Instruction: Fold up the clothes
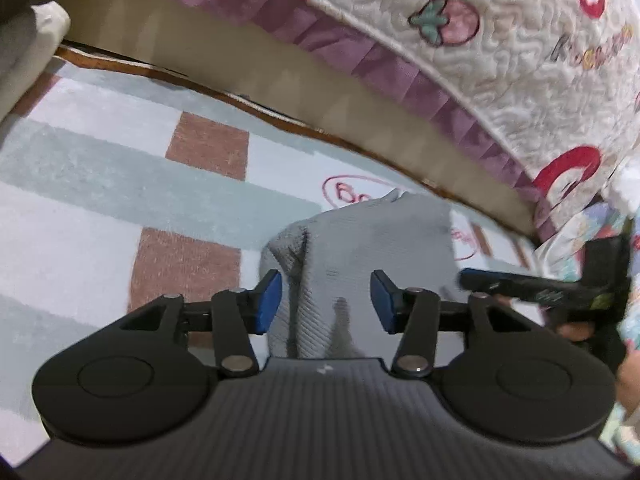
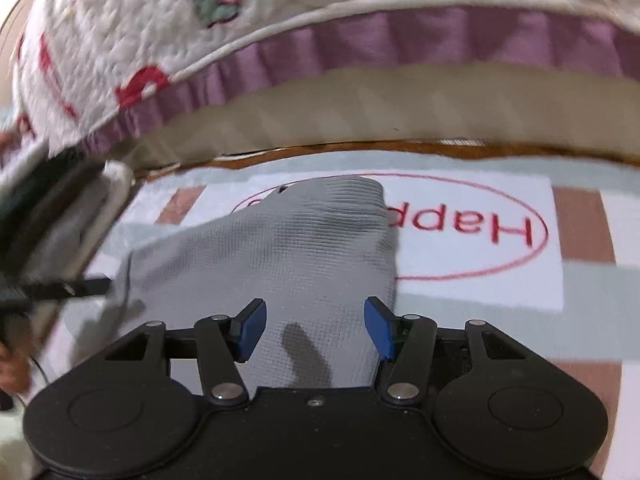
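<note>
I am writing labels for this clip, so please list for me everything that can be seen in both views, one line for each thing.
grey garment: one, grey with a waffle texture, lying partly folded on the rug, between the jaws of both grippers.
rug: one, pale blue and white with brown blocks and red circled writing, under the garment.
quilted cover: one, cream with red and strawberry patterns and a purple frill, hanging over the beige edge behind the rug.
hand: one seen at the right edge of the left wrist view, holding the other gripper.
left gripper: one, black with blue pads, open over the garment.
right gripper: one, black with blue pads, open over the garment.
</note>
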Tool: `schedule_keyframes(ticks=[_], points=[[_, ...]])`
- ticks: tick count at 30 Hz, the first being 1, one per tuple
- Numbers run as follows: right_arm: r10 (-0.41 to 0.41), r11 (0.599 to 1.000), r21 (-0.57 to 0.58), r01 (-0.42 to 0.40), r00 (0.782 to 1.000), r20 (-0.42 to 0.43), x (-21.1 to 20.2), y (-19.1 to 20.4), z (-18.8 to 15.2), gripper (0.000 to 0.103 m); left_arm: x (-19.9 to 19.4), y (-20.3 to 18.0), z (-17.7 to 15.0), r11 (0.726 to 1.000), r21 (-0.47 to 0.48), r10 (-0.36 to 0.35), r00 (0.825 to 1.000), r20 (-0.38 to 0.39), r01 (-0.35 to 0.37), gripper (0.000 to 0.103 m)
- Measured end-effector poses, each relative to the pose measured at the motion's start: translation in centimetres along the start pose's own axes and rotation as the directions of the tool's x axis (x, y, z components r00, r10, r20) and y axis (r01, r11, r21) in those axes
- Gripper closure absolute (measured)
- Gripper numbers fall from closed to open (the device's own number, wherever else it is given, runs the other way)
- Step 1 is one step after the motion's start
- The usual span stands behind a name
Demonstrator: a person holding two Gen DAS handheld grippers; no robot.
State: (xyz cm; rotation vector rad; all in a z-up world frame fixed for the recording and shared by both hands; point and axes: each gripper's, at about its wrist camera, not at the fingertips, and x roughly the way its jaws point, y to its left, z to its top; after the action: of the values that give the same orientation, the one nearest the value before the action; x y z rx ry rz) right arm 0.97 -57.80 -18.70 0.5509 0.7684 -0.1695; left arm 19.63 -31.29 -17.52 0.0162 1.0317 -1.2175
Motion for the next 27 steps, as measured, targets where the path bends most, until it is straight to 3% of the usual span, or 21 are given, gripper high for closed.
schedule_keyframes(ticks=[2, 6, 10, 13, 14, 17, 18, 21, 24, 27], points=[[-0.007, 1.000, 0.013, 0.007, 1.000, -0.006, -0.5, 0.2, -0.1, 0.043, 1.3, 0.0, -0.3, 0.999, 0.033, 0.021, 1.000, -0.022, -0.020, 0.054], [0.057, 0.993, 0.109, -0.052, 0.997, -0.046, -1.5, -0.4, -0.5, 0.043, 2.3, -0.4, -0.2, 0.994, 0.110, 0.026, 0.999, -0.023, -0.024, 0.047], [0.198, 0.927, 0.333, -0.170, 0.979, -0.052, -2.8, -1.8, -1.4, 0.041, 3.0, 0.1, 0.4, 0.995, 0.095, -0.020, 1.000, -0.012, 0.021, 0.036], [0.201, 0.927, 0.339, -0.159, 0.975, -0.091, -3.5, -1.6, -1.7, 0.040, 3.4, 0.1, 0.6, 0.995, 0.092, -0.033, 0.999, 0.017, 0.031, 0.034], [0.187, 0.936, 0.320, -0.144, 0.976, -0.108, -3.7, -1.3, -1.7, 0.040, 3.6, -0.2, 0.5, 0.993, 0.119, -0.023, 1.000, 0.022, 0.020, 0.038], [0.197, 0.919, 0.369, -0.141, 0.973, -0.119, -4.2, -1.9, -2.2, 0.040, 4.0, -1.5, 0.4, 0.976, 0.219, 0.018, 1.000, -0.015, -0.014, 0.087], [0.210, 0.903, 0.403, -0.148, 0.971, -0.112, -4.4, -2.3, -2.4, 0.039, 3.9, -1.8, 0.4, 0.973, 0.231, 0.016, 1.000, -0.018, -0.012, 0.089], [0.269, 0.798, 0.572, -0.190, 0.961, -0.056, -4.9, -4.4, -3.6, 0.034, 2.5, -3.1, 0.3, 0.970, 0.243, -0.027, 1.000, 0.002, 0.026, 0.090], [0.311, 0.664, 0.716, -0.214, 0.950, -0.004, -5.4, -6.5, -4.8, 0.033, 0.0, -5.2, 0.0, 0.959, 0.267, -0.108, 0.994, 0.028, 0.097, 0.090], [0.355, 0.532, 0.809, -0.250, 0.933, 0.054, -6.0, -8.0, -6.0, 0.030, -3.2, -8.0, -1.4, 0.928, 0.333, -0.187, 0.982, 0.027, 0.168, 0.090]])
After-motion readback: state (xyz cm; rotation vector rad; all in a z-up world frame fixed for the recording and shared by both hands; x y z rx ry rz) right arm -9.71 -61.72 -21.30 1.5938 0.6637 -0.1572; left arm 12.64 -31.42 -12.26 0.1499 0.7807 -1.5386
